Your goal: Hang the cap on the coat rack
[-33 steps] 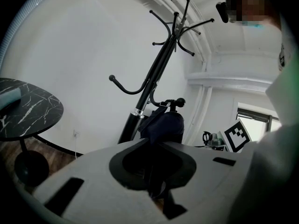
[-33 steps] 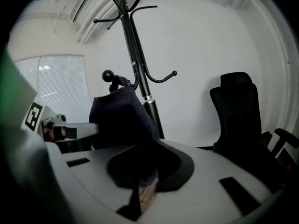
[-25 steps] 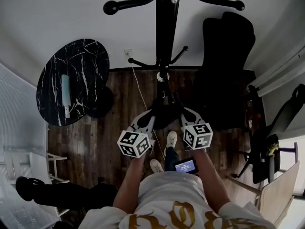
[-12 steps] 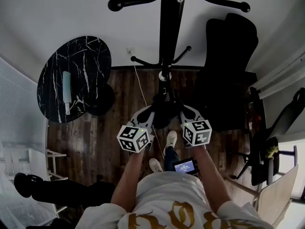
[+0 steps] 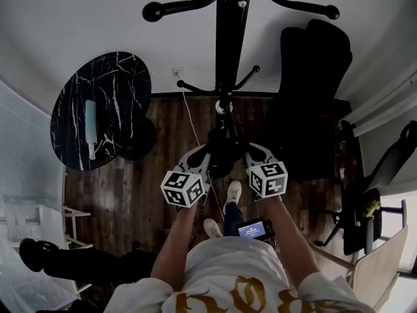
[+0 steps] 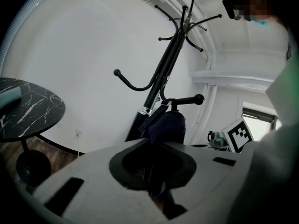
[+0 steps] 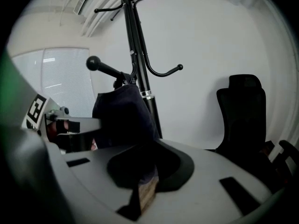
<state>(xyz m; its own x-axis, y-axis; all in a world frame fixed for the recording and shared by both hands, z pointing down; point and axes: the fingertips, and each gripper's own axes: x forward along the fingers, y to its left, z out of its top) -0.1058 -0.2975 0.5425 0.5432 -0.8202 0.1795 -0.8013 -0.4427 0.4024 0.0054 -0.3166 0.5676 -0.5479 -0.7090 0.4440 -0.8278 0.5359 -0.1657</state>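
I've got L gripper & R gripper both clamped tight on the dark cap, betw. them, by coat rack low peg.

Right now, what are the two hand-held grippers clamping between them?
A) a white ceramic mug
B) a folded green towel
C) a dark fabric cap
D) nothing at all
C: the dark fabric cap runs into the closed jaws of both the left gripper and the right gripper, just in front of the black metal coat rack.
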